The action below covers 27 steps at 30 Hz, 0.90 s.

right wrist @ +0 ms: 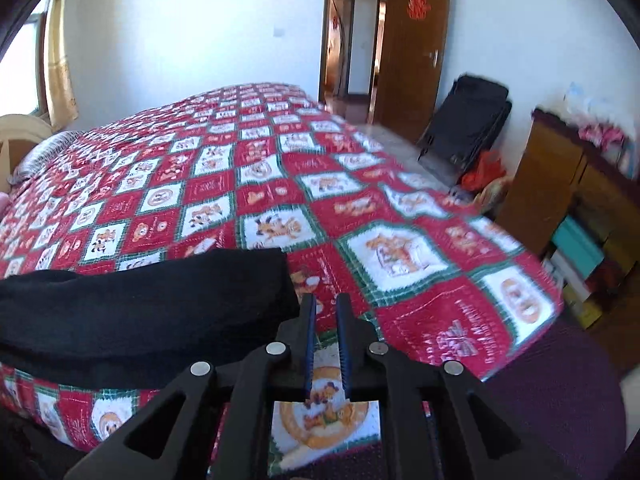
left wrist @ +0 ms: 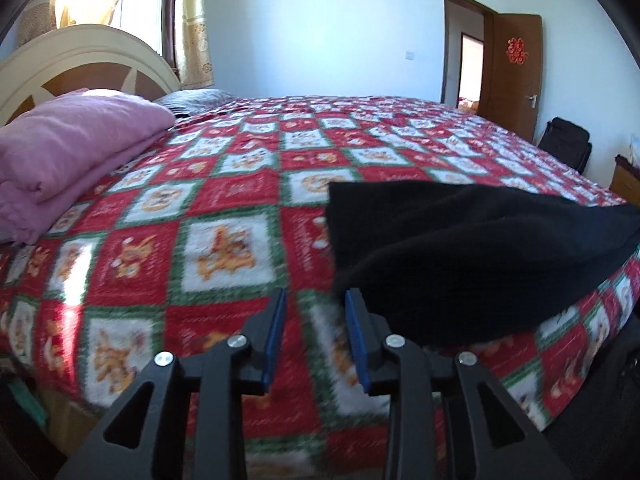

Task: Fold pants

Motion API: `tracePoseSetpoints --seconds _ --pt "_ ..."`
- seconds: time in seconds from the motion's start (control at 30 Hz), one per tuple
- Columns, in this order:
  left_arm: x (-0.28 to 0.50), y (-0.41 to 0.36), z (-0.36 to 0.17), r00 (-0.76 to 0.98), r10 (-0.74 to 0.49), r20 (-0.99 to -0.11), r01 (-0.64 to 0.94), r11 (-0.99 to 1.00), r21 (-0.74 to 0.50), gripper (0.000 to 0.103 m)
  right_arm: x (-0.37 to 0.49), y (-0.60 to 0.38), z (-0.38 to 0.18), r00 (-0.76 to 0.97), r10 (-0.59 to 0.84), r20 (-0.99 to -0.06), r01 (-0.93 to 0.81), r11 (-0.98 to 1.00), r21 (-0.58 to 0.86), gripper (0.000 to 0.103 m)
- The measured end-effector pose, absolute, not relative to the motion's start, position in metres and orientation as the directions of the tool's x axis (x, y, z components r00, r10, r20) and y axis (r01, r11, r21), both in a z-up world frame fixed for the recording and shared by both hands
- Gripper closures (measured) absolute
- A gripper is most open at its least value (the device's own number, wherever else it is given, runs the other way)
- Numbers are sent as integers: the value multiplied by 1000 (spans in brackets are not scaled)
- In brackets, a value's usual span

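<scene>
Left tongs [left wrist: 316, 294]: black plastic linkage arms, triangular cutouts, four round silver screws seen, fingers lined with smooth blue pads [left wrist: 276, 336]. Right tongs [right wrist: 325, 300]: same black build, silver screws, darker blue ribbed pads [right wrist: 343, 344] seen edge-on.

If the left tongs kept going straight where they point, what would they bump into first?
Probably the red checked blanket on the bed. The left tongs are open with nothing inside; the black pants lie just to their right.

left claw [left wrist: 316, 300]: parted, empty | right claw [right wrist: 325, 300]: narrowly parted, seemingly empty
</scene>
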<state>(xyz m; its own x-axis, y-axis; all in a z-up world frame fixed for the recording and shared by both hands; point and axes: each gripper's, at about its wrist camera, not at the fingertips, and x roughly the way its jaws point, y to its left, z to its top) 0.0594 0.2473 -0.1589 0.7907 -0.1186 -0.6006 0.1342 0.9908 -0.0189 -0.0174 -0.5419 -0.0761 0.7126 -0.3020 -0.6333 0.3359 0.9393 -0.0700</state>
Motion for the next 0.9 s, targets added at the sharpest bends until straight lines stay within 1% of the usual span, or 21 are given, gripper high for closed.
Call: tracePoseSetpoints --seconds 0.03,0.07,0.1,0.2,0.27,0.3,0.4,0.57,0.67,0.77,0.83,0.87,0.9 --pt "56 253 -160 788 -112 -606 125 992 -20 69 -18 -533 -72 722 -302 -623 322 943 -85 68" --pt "54 258 -161 787 -106 -607 115 993 -25 68 -18 -522 -68 733 -297 -613 301 948 -100 41" --pt "51 263 -161 790 -95 -606 97 995 -30 68 -18 -514 -64 744 -295 -599 286 951 -114 33" --pt "46 263 -155 807 -116 -579 93 993 -69 68 -13 -473 -53 779 -294 -554 229 956 -185 33" --pt "45 253 -151 818 -138 -559 121 990 -66 68 -6 -440 -49 804 -248 -541 154 965 -212 33" --pt "48 244 -150 817 -151 -556 144 988 -57 68 -2 -420 -48 813 -203 -545 100 972 -213 33" --pt "56 224 -151 812 -164 -561 185 983 -19 68 13 -356 -55 822 -76 -565 -60 974 -217 33" --pt "71 203 -157 810 -140 -569 183 983 20 68 34 -233 -97 764 112 -635 -354 896 -268 33" --pt "72 199 -156 814 -134 -566 185 982 34 68 41 -175 -129 709 187 -680 -487 827 -280 33" --pt "75 202 -157 808 -149 -570 185 983 5 69 46 -136 -155 677 199 -709 -559 765 -319 33" --pt "77 204 -157 809 -159 -566 187 982 -10 74 51 -123 -168 677 178 -714 -567 745 -351 37" --pt "78 204 -157 806 -166 -569 193 981 -14 82 55 -119 -174 690 152 -708 -554 740 -381 46" --pt "79 203 -157 803 -168 -572 195 981 -14 88 57 -117 -177 696 134 -706 -545 738 -398 58"
